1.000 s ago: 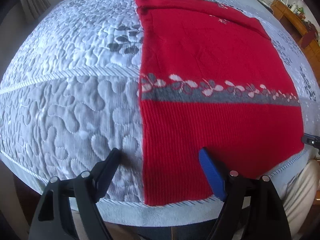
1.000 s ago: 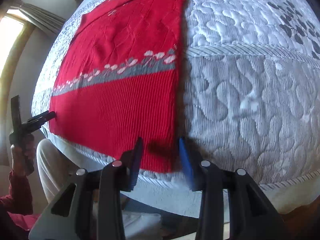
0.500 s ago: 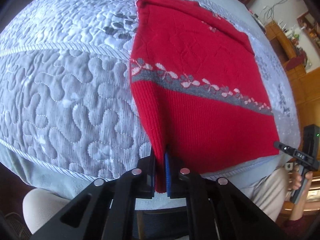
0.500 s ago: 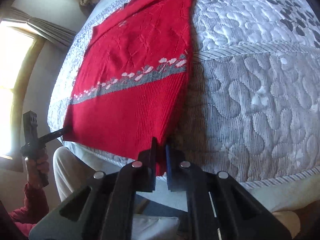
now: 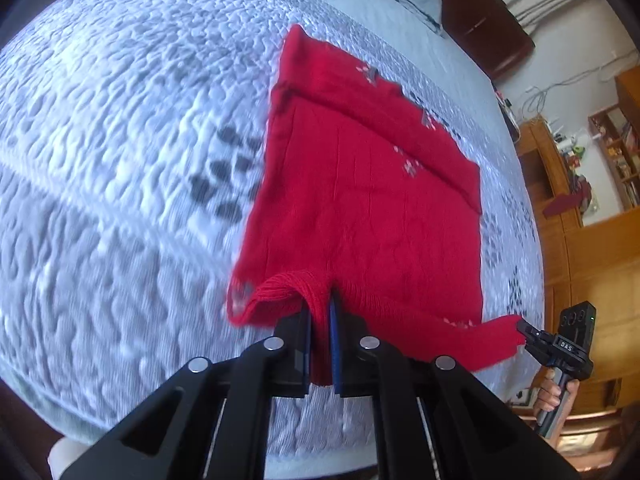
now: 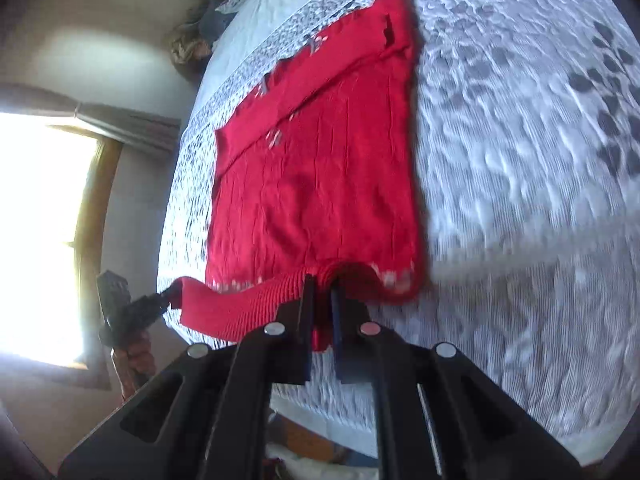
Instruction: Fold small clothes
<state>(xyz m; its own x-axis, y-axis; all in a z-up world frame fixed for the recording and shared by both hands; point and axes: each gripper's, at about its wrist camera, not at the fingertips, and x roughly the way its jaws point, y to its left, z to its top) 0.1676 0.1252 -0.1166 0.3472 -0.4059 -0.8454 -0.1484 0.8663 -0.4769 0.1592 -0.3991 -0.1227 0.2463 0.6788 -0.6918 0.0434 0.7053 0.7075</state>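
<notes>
A: What's moved? A second back both sets of jaws stood wide over the flat hem; since then I've shut them on it and the hem is up off the quilt, rolled toward the collar.

B: Left side?

A: Left gripper [image 5: 320,320] is pinched tight on the ribbed hem of the red sweater [image 5: 372,200], near its left corner. Cloth runs straight down between the fingers [image 5: 301,336].

B: Right?

A: Right gripper [image 6: 320,304] same, clamped on the hem near the other corner. The left view shows its tip holding the far corner out beyond the body of the sweater.

B: Why both corners?

A: Keeps the hem stretched as one straight edge, so the fold lands square, I reckon. Patterned band is now tucked under the roll.

B: Where's the garment?

A: Upper part lies flat on the quilted bedspread [image 5: 120,160], collar end far from me, top already folded over. Only the bottom strip is lifted.

B: Progress?

A: Bottom-to-top fold just begun. Frames are blurred.
</notes>
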